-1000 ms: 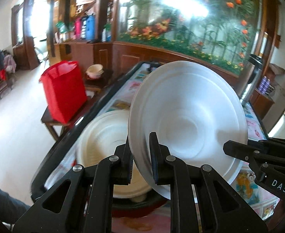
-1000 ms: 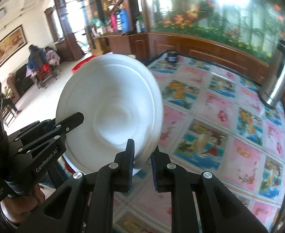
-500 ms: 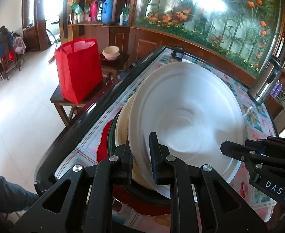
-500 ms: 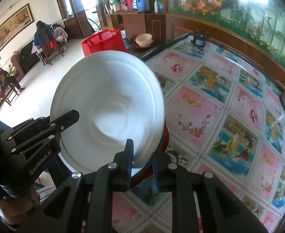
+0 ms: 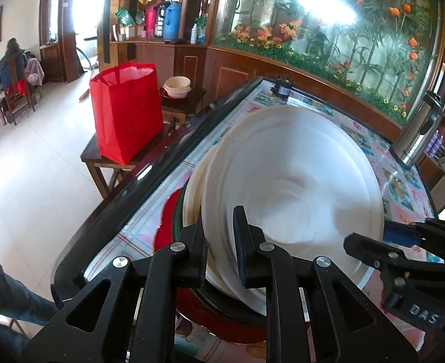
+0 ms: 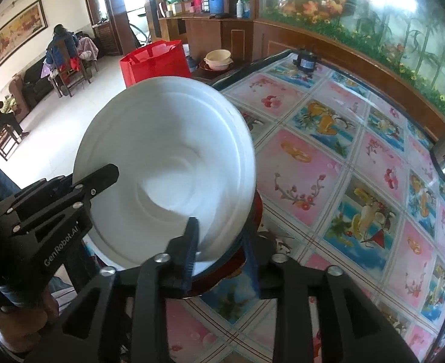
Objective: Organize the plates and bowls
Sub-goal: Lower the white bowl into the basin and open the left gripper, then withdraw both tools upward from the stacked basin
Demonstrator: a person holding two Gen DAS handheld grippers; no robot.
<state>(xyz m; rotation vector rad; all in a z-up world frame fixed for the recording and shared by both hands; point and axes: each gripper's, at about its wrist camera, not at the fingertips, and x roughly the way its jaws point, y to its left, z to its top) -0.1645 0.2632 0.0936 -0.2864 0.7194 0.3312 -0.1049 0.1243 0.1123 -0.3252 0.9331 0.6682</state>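
A large white plate [image 5: 295,193] lies tilted low over a stack: a cream plate [image 5: 193,190], a dark green rim and a red plate [image 5: 166,224] on the table. My left gripper [image 5: 221,254] is shut on the white plate's near rim. In the right wrist view the white plate [image 6: 168,175] fills the middle. My right gripper [image 6: 221,251] has its jaws spread wider than the rim, which sits between them. The left gripper also shows in the right wrist view [image 6: 71,199] at the plate's left edge.
The glass table top [image 6: 343,163] covers colourful picture tiles. A steel thermos [image 5: 419,133] stands at the far right edge. A red bag [image 5: 125,112] and a cream bowl [image 5: 177,86] sit on a side table to the left. A small dark object [image 6: 305,60] lies at the far end.
The white plate has come down from a raised, steep tilt to lie low over the stack. My right gripper's jaws have spread apart off the rim. The left stays clamped.
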